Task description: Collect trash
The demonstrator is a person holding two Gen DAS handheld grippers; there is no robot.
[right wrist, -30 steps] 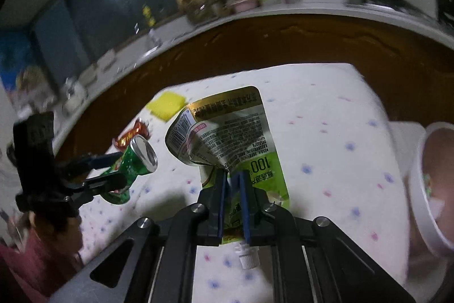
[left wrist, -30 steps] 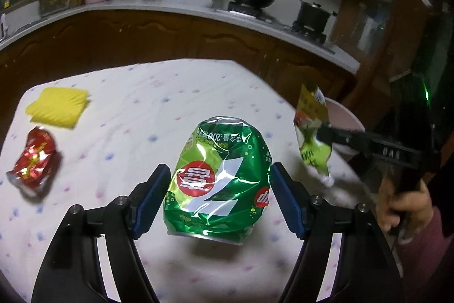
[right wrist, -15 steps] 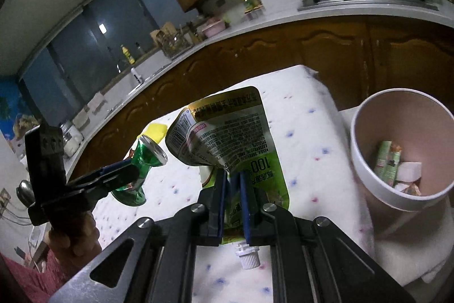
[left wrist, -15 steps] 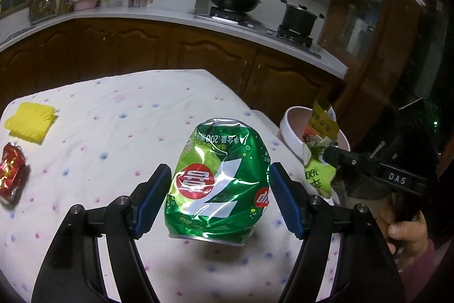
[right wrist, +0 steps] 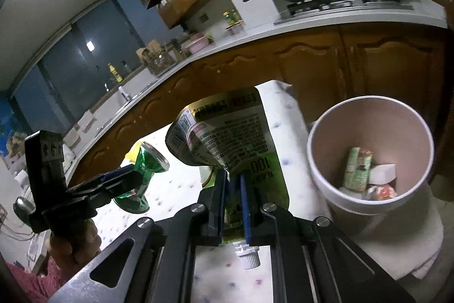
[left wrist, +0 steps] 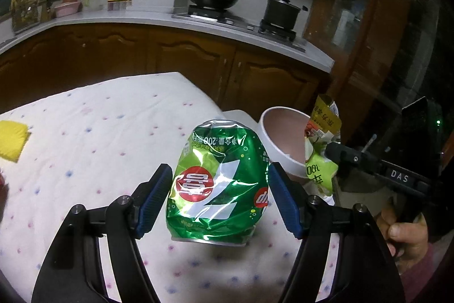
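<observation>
Right wrist view: right gripper (right wrist: 233,206) clamps a spouted drink pouch (right wrist: 227,138) just left of the trash bin (right wrist: 334,198); left gripper (left wrist: 220,196) grips a crushed green can (left wrist: 218,186) above the table (left wrist: 85,138). Next, seemingly: carry over the rim, release.

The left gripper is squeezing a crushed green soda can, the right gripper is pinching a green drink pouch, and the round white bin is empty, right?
Almost. The round white bin is not empty: the right wrist view shows wrappers at its bottom. The rest holds: the left gripper squeezes the crushed green soda can, and the right gripper pinches the green drink pouch.
</observation>
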